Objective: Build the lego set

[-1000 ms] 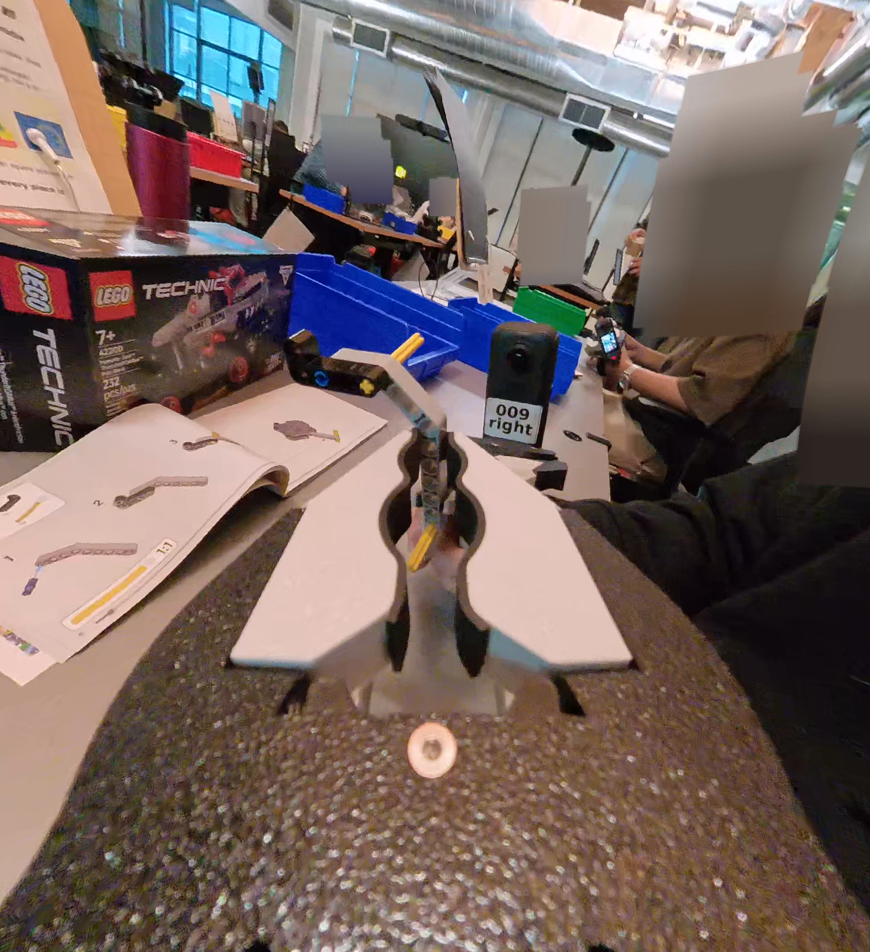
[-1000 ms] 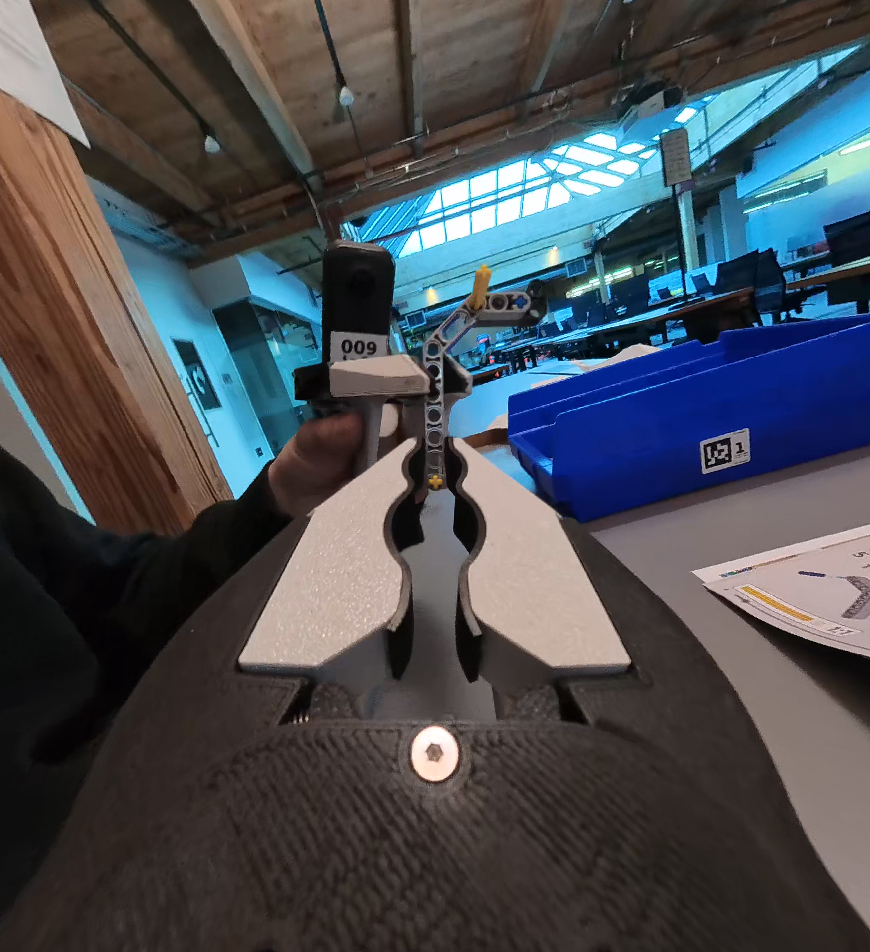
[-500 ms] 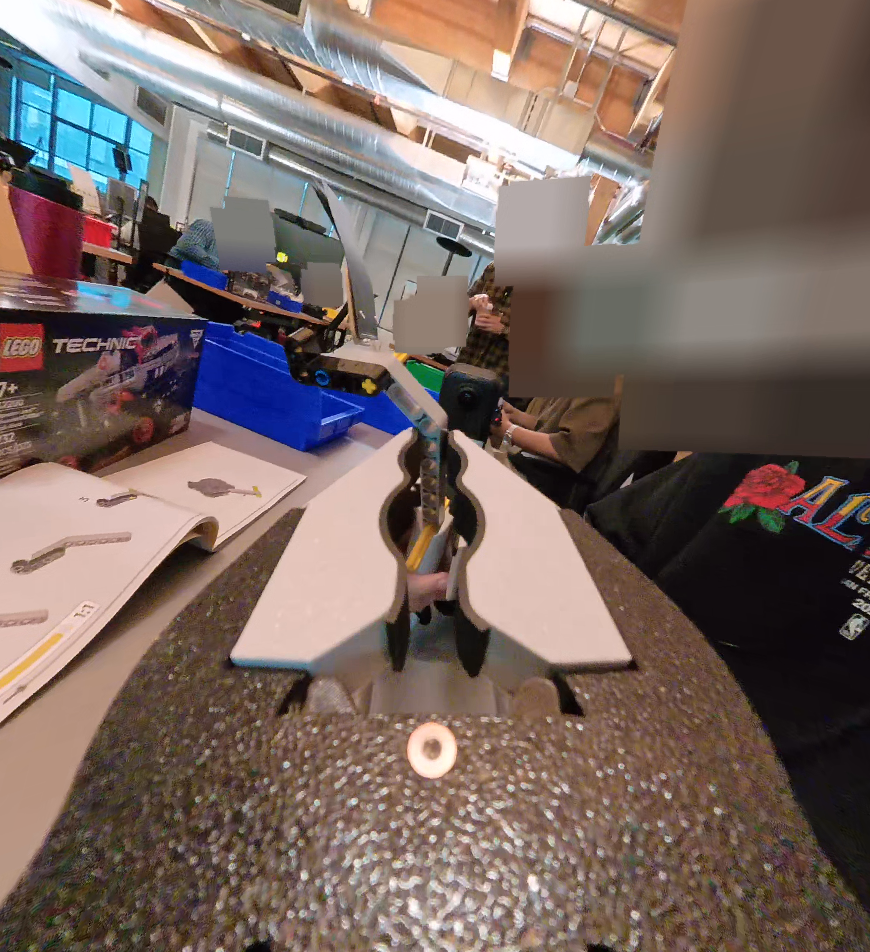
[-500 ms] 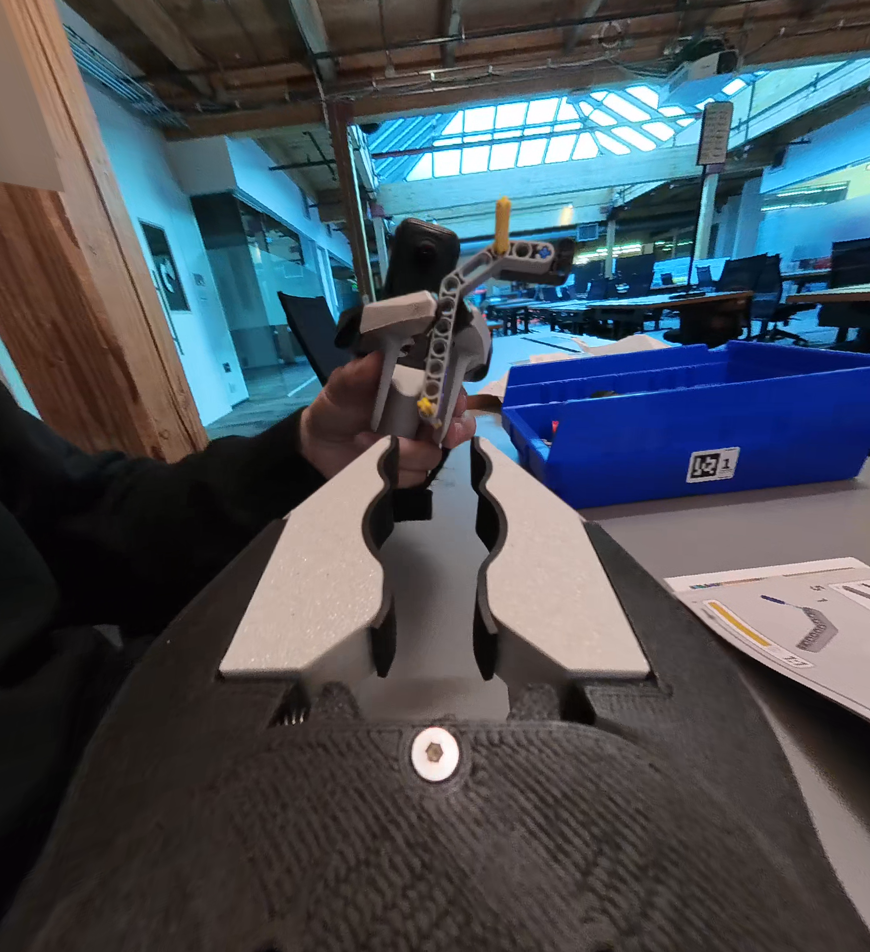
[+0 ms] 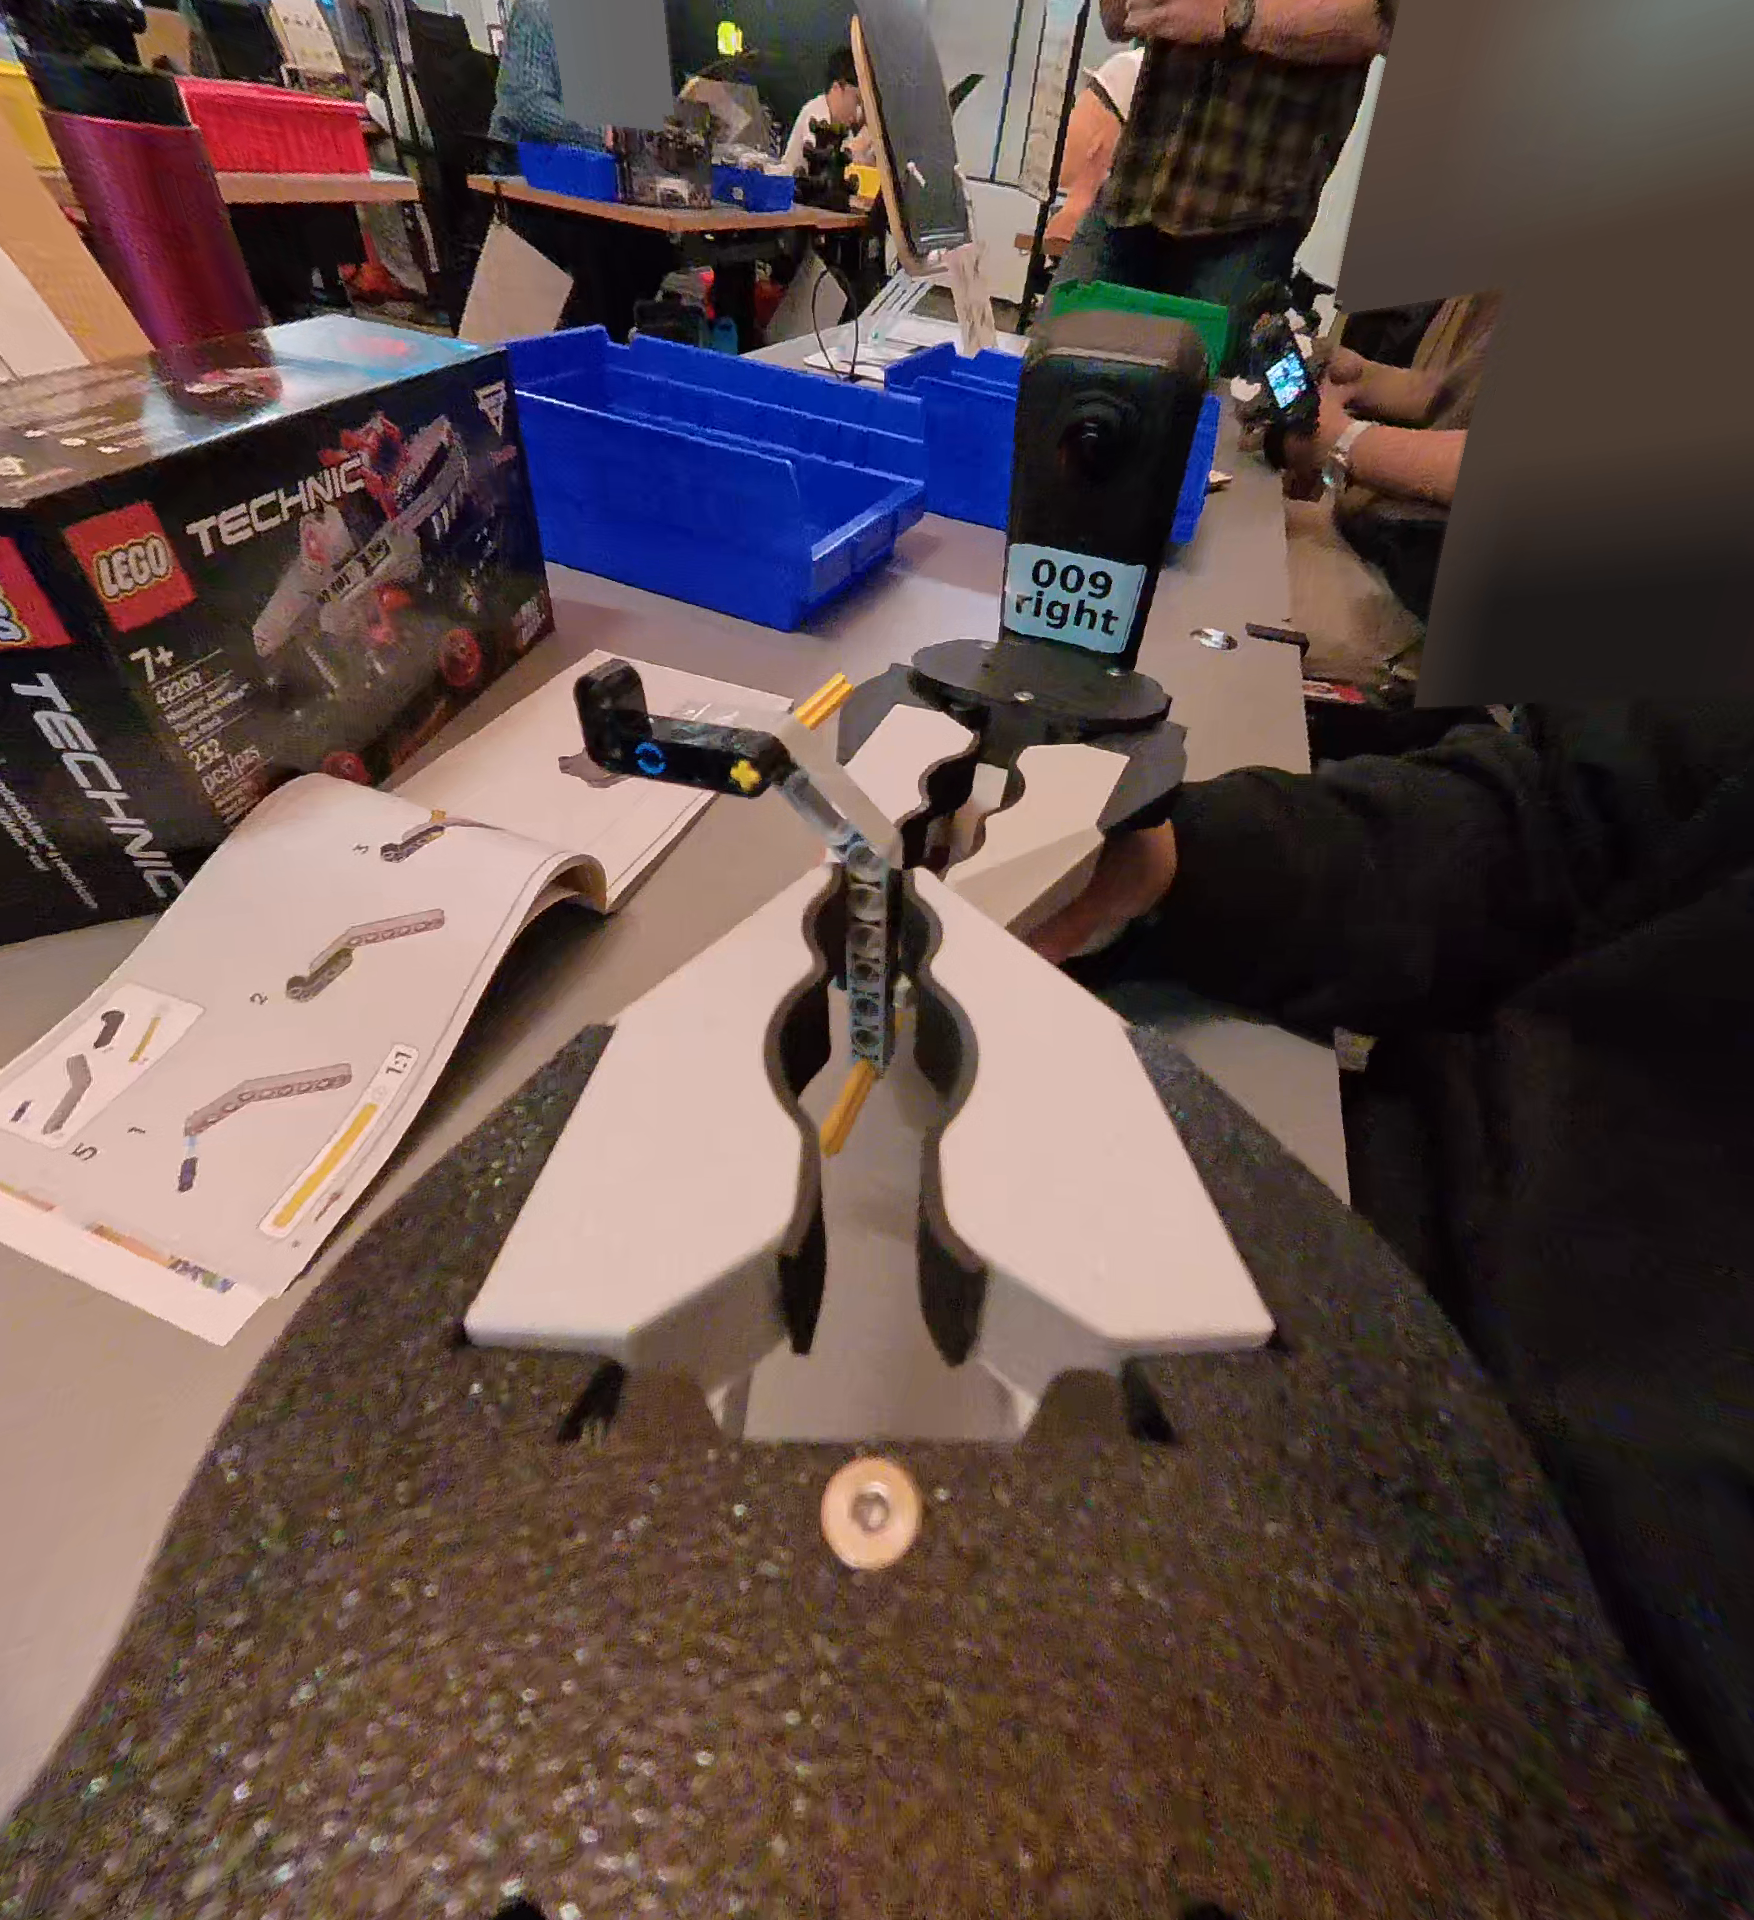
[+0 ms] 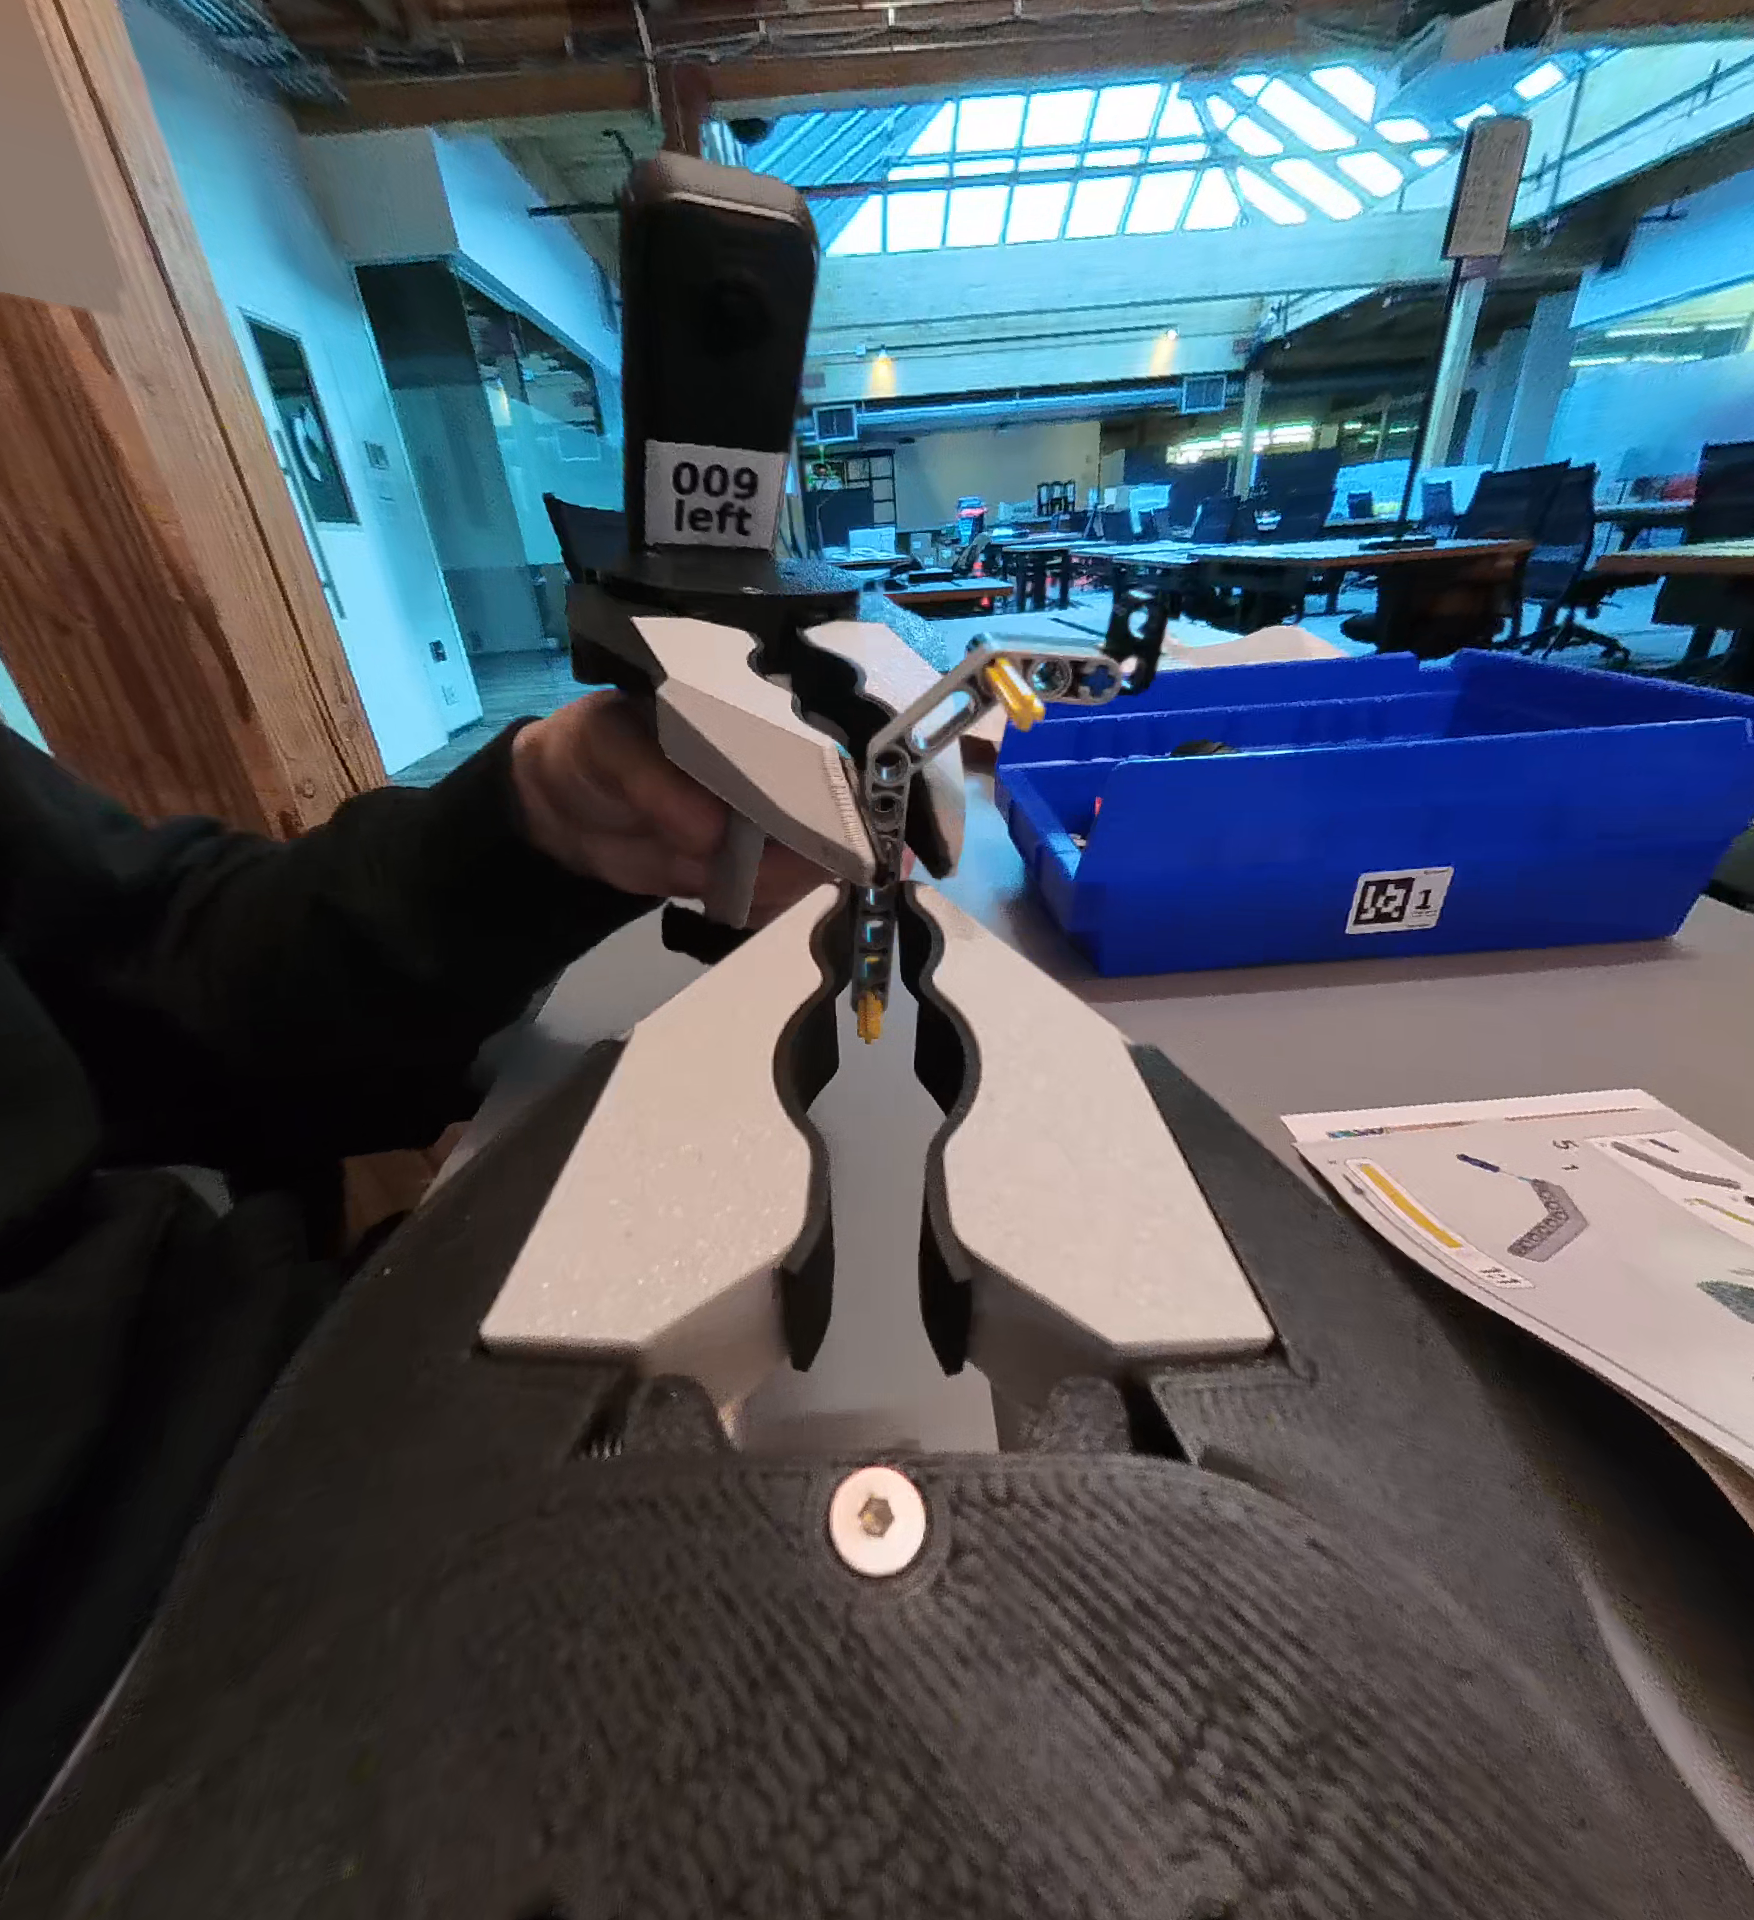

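Observation:
A grey bent lego beam (image 5: 865, 935) carries a black connector (image 5: 681, 750) and a yellow axle (image 5: 821, 698) at its upper end; another yellow axle end (image 5: 847, 1107) sticks out below. My left gripper (image 5: 868, 894) is shut on the beam's straight part, above the table. In the right wrist view my right gripper (image 6: 873, 904) is closed on the beam's lower end (image 6: 871, 940), just under the left gripper (image 6: 883, 831). The beam's bent arm (image 6: 920, 727) rises right to the connector (image 6: 1135, 629). The right gripper (image 5: 940, 831) faces me in the left wrist view.
The lego box (image 5: 177, 623) and the open instruction booklet (image 5: 333, 987) lie on the grey table (image 5: 21, 1455) to the left. Blue bins (image 5: 727, 488) stand behind; one shows in the right wrist view (image 6: 1372, 810), the booklet (image 6: 1600, 1247) beside it. People sit beyond the table's far right. The grippers are tip to tip, or close to it.
Half a second ago my right gripper was open and drawn back from the beam; now it is closed on the beam's lower end again. The left gripper has tilted down toward the table.

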Action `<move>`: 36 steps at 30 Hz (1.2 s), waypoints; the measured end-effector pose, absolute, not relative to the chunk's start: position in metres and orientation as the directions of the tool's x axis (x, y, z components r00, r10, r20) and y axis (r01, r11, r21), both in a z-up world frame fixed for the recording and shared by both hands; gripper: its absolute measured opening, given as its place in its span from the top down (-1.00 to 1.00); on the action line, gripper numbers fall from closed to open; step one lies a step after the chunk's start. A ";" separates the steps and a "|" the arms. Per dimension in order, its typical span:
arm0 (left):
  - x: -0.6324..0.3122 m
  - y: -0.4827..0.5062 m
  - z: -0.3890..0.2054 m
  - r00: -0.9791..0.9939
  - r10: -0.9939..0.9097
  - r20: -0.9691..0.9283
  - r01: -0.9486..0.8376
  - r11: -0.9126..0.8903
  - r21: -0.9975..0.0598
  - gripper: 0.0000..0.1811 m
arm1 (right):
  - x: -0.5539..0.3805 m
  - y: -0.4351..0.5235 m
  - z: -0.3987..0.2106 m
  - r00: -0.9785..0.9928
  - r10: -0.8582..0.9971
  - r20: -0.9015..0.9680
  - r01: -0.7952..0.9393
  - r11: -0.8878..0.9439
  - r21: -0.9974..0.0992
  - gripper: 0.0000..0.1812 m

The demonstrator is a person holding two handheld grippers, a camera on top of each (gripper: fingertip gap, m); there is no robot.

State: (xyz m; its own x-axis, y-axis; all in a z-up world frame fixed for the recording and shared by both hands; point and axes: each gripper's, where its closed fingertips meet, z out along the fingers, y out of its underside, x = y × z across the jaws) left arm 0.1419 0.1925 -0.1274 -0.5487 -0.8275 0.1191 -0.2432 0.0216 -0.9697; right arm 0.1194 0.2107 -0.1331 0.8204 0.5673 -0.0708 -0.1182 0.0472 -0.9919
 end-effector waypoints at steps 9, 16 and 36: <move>0.154 0.207 -0.116 -0.416 -0.905 -0.090 -0.104 0.146 -0.984 0.67 | 0.160 0.212 -0.116 0.703 0.551 -0.449 -0.572 0.064 -0.818 0.95; 0.174 0.211 -0.119 -0.157 -0.882 -0.444 -0.037 0.454 -0.890 0.56 | 0.196 0.202 -0.100 0.519 0.601 -0.608 -0.831 0.186 -0.525 0.94; 0.178 0.204 -0.109 0.075 -0.740 -0.669 0.043 0.673 -0.739 0.69 | 0.188 0.197 -0.092 0.416 0.676 -0.608 -0.887 0.155 -0.434 0.94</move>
State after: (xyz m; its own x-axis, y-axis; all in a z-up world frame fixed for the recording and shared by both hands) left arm 0.1778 0.2043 -0.1086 0.0746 -0.7396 -0.6689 0.0434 0.6726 -0.7388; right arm 0.1876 0.1974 -0.0923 0.4160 0.6760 -0.6082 -0.8873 0.1552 -0.4343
